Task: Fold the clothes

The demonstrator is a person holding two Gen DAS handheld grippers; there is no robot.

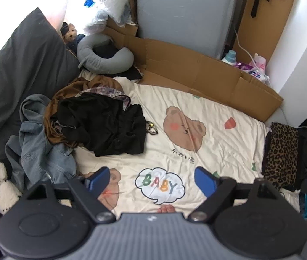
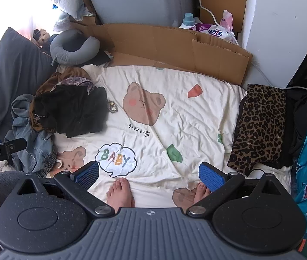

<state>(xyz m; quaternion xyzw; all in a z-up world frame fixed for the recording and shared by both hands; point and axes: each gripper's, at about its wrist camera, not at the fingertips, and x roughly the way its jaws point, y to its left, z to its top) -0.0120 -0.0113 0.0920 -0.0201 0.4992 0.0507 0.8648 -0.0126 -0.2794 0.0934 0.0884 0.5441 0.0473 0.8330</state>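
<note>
1. Left gripper [image 1: 151, 178]: jaws apart with nothing between them, hanging above the bare sheet [image 1: 218, 117] and tilted steeply down. It grips nothing; judged to be standing by between garments.

2. Right gripper [image 2: 149, 174]: jaws likewise apart and empty, over the near edge of the sheet. The person's feet [image 2: 119, 192] stand on the sheet just below it, so the person works standing on the bed.

3. Pile [image 1: 84, 119]: unfolded clothes lie heaped at the left of the sheet. A black garment [image 1: 108, 127] sits on top, brown cloth [image 1: 51, 108] and a patterned piece under it, and a denim item [image 1: 38, 147] spills off the left side. Judged to be the stock awaiting folding; it is well apart from both grippers.

4. Leopard piece [image 2: 259, 127]: lies flat and squared at the right edge of the sheet, on dark cloth. Its neat shape suggests a finished fold set aside, opposite the pile.

5. Middle of the sheet: bare between pile and leopard piece, most likely kept free as the folding area.

6. Cardboard [image 1: 196, 73]: lines the far edge of the bed against a grey cabinet [image 1: 185, 13]; not part of the task.

7. Judgement: the next garment must come from the pile, with the black one the easiest to reach. Risk: layers are tangled, and one pull may drag several.
</note>
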